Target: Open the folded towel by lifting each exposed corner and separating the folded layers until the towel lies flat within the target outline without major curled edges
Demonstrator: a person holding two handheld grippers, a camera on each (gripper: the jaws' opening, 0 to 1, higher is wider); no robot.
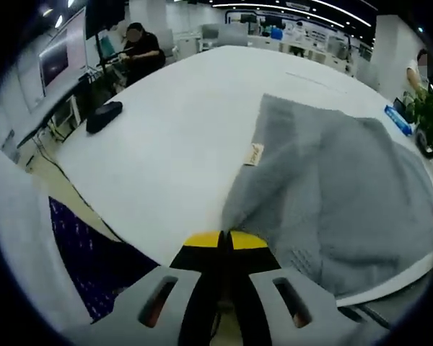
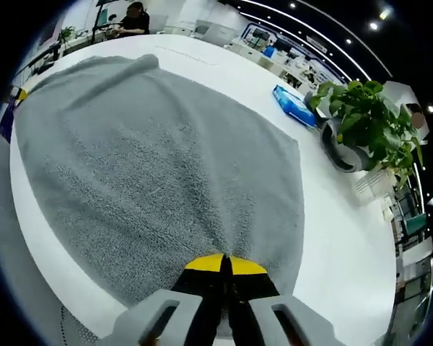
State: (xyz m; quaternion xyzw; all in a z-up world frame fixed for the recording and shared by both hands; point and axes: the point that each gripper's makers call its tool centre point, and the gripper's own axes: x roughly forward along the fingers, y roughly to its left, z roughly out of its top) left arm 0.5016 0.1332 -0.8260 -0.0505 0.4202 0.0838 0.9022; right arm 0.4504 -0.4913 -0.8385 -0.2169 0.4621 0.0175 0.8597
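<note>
Towel (image 1: 332, 194) grey on white table (image 1: 173, 137), left tool (image 1: 226, 240) and right tool (image 2: 225, 265) each clamped on its edge

towel's (image 1: 346, 194) far side cut off by the view's edge, label (image 1: 254, 154) (print unreadable), blue packet (image 2: 294, 105) blurred

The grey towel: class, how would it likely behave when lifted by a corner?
Probably floppy: the towel already sags in folds where the left hand-held gripper pinches it. Likely grippy, not slippery, given its looped pile. It should drape, not roll.
</note>
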